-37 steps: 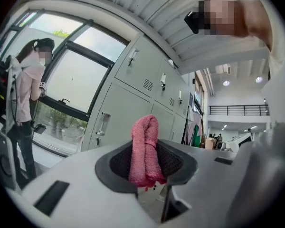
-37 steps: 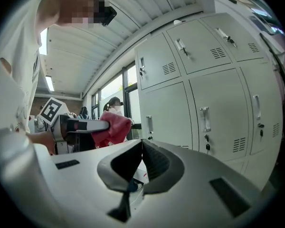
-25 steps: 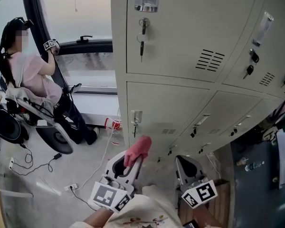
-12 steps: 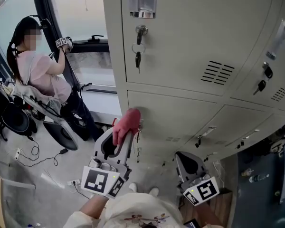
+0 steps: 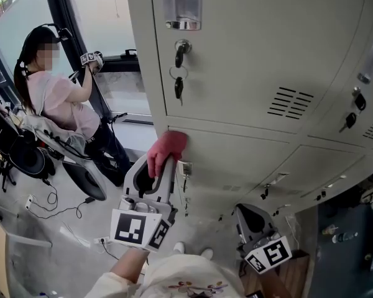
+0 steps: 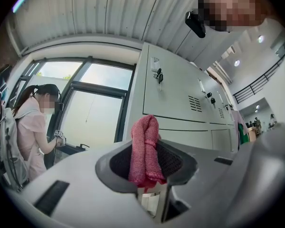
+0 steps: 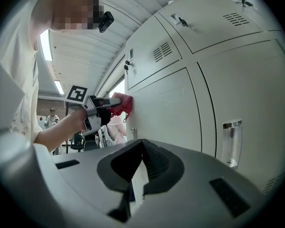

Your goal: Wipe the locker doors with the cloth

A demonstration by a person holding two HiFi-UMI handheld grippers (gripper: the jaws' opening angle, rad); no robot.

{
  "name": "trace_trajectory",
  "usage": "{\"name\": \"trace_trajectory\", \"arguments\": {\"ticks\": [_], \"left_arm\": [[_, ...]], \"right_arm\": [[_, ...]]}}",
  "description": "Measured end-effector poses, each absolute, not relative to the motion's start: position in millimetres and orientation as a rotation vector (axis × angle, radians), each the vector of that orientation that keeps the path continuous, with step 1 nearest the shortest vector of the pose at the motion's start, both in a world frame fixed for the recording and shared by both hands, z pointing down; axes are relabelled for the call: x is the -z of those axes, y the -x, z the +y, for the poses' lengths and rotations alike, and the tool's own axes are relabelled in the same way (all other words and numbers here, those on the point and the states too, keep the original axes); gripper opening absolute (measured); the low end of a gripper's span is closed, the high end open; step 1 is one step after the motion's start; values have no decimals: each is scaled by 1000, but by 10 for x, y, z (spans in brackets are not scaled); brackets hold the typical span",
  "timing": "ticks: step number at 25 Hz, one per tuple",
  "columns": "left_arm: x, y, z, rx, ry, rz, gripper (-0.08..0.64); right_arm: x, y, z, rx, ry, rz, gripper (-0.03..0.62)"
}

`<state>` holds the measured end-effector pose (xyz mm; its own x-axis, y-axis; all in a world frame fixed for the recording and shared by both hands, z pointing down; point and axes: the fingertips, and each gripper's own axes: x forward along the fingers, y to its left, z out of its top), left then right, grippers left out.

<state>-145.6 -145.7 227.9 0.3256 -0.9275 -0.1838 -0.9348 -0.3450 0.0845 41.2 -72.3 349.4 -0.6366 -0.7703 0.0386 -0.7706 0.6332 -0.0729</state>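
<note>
While the left gripper [image 5: 164, 161] points up at the lockers, its jaws are clamped on a pink cloth [image 5: 168, 146]. The bunched free end of the cloth, beyond the jaw tips, presses against a locker door [image 5: 236, 160] at that door's top left corner, just under the seam with the door above. In the left gripper view the cloth stands upright between the 2 pads, folded double and filling the gap.

Above this gripper, on the upper door [image 5: 248, 48], a key ring [image 5: 178, 85] hangs from the lock, and a metal pull [image 5: 182, 8] sits higher still. A slotted vent [image 5: 290, 102] lies up and to the gripper's right.

The right gripper [image 5: 247, 211] hangs lower and to the right of the left one, well apart from it, and points at the lower doors. Its jaws are drawn together with nothing between them.

Far to the left of both grippers, a person [image 5: 59, 101] in a pink top holds another marker-cube gripper [image 5: 90, 58] up by a window [image 5: 93, 11].
</note>
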Motion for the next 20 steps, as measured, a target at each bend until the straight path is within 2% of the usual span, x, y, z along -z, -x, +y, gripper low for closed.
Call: {"name": "trace_trajectory", "arguments": {"ticks": [20], "left_arm": [[-2268, 832, -1513, -342, 2648, 1578, 114]], "right_arm": [[-3489, -667, -599, -144, -1452, -2794, 6]]}}
